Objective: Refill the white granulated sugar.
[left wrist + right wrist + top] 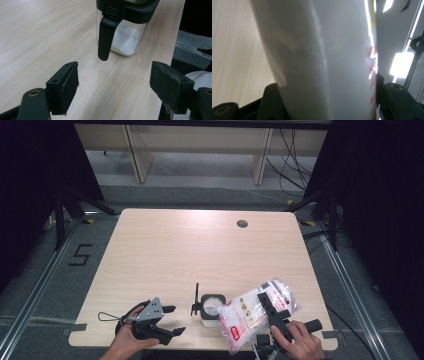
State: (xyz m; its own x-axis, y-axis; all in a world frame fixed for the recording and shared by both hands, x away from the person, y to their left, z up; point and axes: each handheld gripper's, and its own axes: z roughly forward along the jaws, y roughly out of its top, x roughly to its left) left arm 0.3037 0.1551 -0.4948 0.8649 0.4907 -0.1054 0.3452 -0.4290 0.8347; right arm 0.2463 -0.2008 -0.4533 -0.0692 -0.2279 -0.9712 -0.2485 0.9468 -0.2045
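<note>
- Bag (250,312) of white granules, clear plastic with red and yellow print, was held tilted over the near right part of the worktop (200,250) in the high view, its lower end against the open mouth of a small jar (212,309) with a black rim.
- Same view: the right claw (272,312) was clamped across the bag's middle, while the left claw (170,320) sat open and empty just left of the jar, near the worktop's front edge.
- Judged from this, the step was pouring; doing it well would mean keeping the bag's opening over the jar's mouth, tipping slowly, and steadying the jar with the free claw if it shifts.
- Left claw view: jaws stood wide apart with nothing between them; ahead was the jar (125,32), glass-walled, partly filled with white powder, a black handle (106,37) hanging down its side. Its top was cut off by the frame.
- Right claw view: the bag (324,62) bulged between the two jaws, blocking almost everything; the bag's opening and the jar were hidden.
- Whether grains were actually flowing could not be made out.
</note>
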